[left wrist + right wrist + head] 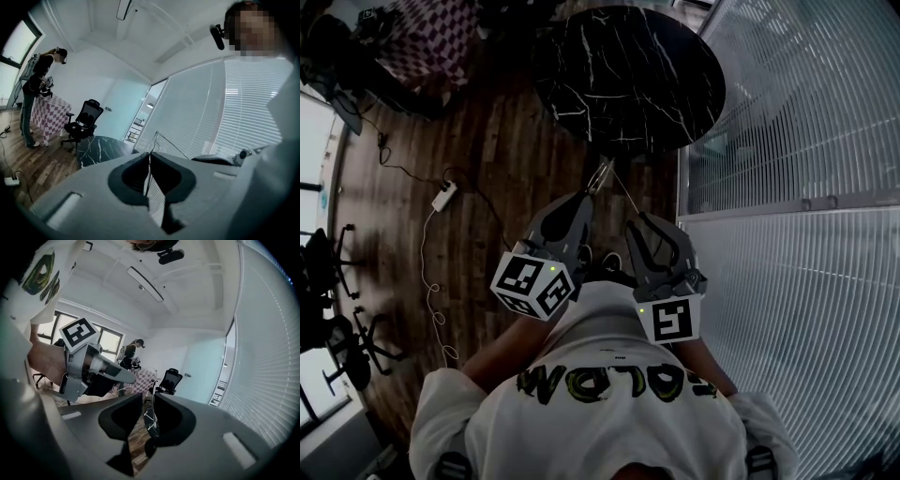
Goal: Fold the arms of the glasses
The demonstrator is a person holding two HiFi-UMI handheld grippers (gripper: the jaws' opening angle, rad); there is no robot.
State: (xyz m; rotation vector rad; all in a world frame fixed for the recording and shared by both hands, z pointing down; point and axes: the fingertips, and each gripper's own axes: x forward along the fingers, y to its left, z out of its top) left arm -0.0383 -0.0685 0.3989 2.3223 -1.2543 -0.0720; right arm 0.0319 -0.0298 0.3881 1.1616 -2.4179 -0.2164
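- The tabletop [628, 75] is round, dark and marble-veined, and stands ahead of me over the wooden floor [487, 178]. The glasses are not on it. I am working in the air short of its near edge, close to the body, which I judge gives steadier control of so light an object.
- The left hand-held gripper [592, 195] has its jaws brought together on the glasses. Thin metal is pinched in the seam between the pads and the rest of the frame rises beyond the tips. I read this as the anchoring hand, fixing the frame so the hinge has something to turn against.
- The right hand-held gripper [635, 222] sits just beside the left, angled towards it. Its jaws stand a narrow gap apart, with floor showing through. A thin wire part of the glasses lies in that gap against one jaw. I see no clamp, and I judge it is placed to guide the arm inward.
- The glasses [606, 176] are a fine wire pair, held aloft at the tips of the two grippers. One arm runs back towards the right gripper. That arm looks spread, so I judge the fold not yet done.
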